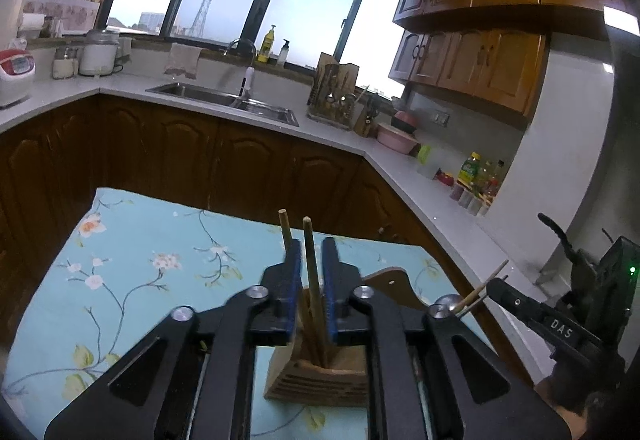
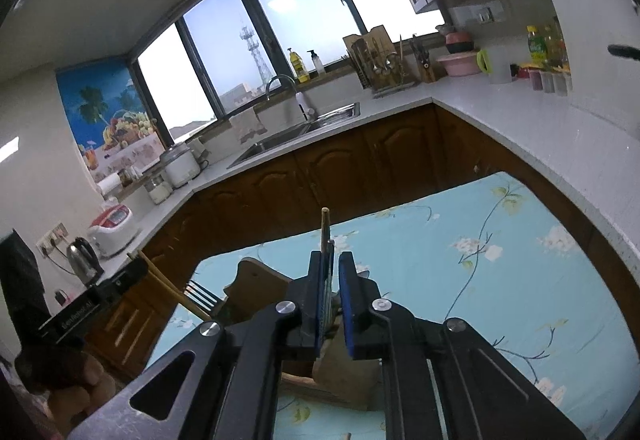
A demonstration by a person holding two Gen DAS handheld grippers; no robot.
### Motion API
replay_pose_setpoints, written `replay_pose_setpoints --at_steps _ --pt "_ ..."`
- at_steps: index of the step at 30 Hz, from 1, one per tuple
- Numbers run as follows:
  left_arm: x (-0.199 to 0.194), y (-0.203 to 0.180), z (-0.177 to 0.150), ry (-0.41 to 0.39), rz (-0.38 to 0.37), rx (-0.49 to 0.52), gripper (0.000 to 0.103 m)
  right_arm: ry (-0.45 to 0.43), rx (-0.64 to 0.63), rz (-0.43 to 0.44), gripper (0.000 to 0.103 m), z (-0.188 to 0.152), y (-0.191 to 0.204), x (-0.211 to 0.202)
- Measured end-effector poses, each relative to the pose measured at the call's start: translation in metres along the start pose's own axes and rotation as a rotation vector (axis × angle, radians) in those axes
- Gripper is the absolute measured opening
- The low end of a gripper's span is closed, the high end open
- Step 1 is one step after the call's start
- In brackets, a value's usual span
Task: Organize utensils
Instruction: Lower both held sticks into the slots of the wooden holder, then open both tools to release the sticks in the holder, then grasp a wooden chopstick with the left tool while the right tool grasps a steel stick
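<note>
**Chopsticks standing in the wooden holder, both grippers close above it**

A wooden holder (image 1: 316,376) stands on the near part of a surface covered with a light blue flowered cloth (image 1: 132,264). Two chopsticks (image 1: 312,264) stand upright in its back slot. The left gripper (image 1: 311,280) hangs over the holder with its jaws released, one on either side of a chopstick; the other stick rises just left of the left jaw. The right gripper (image 2: 335,292) is to the right, its jaws nearly closed, grasping a thin chopstick (image 2: 325,228) that pokes up past them. A fork (image 2: 202,296) lies beside a wooden board (image 2: 256,280) behind the holder. Far off run the sink (image 1: 224,96) and windows.
</note>
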State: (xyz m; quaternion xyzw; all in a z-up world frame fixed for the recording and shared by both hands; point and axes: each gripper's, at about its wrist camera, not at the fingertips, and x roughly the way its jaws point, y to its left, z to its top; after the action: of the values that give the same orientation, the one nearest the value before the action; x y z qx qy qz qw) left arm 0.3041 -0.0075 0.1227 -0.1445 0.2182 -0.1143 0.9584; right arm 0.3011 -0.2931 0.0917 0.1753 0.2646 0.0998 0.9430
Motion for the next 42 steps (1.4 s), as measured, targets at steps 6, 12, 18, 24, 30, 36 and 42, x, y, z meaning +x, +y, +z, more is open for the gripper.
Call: replay_pose_setpoints --at_steps 6,12,18,24,30,36,42 --pt "-0.019 -0.001 -0.003 -0.020 -0.001 -0.012 0.045 -0.057 0.048 0.039 0.066 0.003 -0.008 -0.024" --pt "-0.049 0.005 -0.019 -0.045 0.034 -0.030 0.077 -0.093 0.043 0.050 0.094 -0.004 -0.008 -0.050" --pt "-0.075 0.017 -0.047 -0.010 0.098 -0.025 0.086 -0.100 0.010 0.021 0.099 -0.027 -0.010 -0.075" --pt "-0.098 0.035 -0.082 0.046 0.123 -0.082 0.088 -0.073 -0.020 -0.023 0.099 -0.058 -0.020 -0.097" --pt "-0.113 0.041 -0.123 0.119 0.148 -0.097 0.088 -0.021 -0.008 -0.070 0.099 -0.094 -0.036 -0.116" --pt "-0.119 0.048 -0.156 0.180 0.170 -0.118 0.088 0.035 0.016 -0.105 0.099 -0.125 -0.052 -0.128" --pt "-0.118 0.048 -0.182 0.248 0.182 -0.120 0.088 0.071 -0.015 -0.136 0.099 -0.141 -0.054 -0.132"
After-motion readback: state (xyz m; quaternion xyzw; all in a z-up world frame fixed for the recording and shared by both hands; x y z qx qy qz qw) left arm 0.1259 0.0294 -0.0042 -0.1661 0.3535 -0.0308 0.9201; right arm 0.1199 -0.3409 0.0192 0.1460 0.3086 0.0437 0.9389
